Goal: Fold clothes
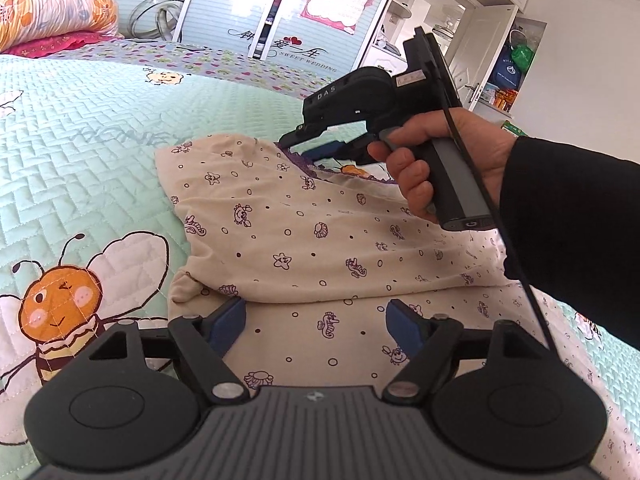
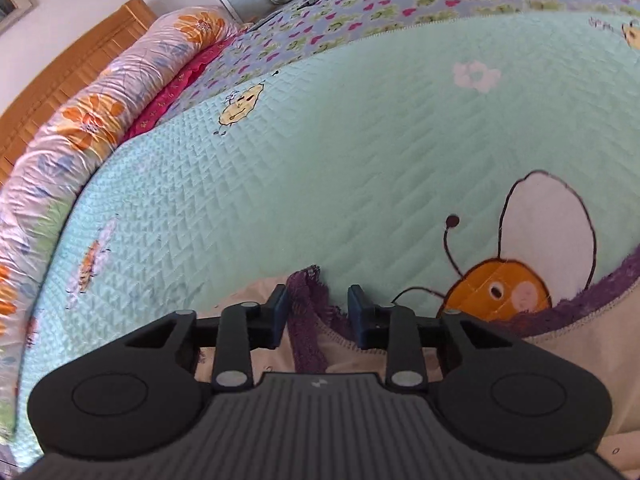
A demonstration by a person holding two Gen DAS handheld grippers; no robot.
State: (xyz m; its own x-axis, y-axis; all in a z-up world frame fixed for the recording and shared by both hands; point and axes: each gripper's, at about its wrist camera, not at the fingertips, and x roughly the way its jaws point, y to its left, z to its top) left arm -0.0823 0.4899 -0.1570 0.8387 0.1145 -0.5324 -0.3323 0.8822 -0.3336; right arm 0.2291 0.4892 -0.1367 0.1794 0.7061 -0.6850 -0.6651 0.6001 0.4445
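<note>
Left tool [image 1: 316,326] spread over garment [image 1: 320,232], right tool [image 2: 318,316] straddling purple trim [image 2: 306,312], pinch unclear

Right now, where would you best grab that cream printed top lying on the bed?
By the purple lace neckline. It is a thick raised edge standing clear of the bedspread, so pads can close across it from above. The right claw already straddles it. The flat cloth by the open left claw offers less to pinch.

Black tongs [image 1: 316,322] with blue pads (black sleeve [image 1: 576,240] behind).
</note>
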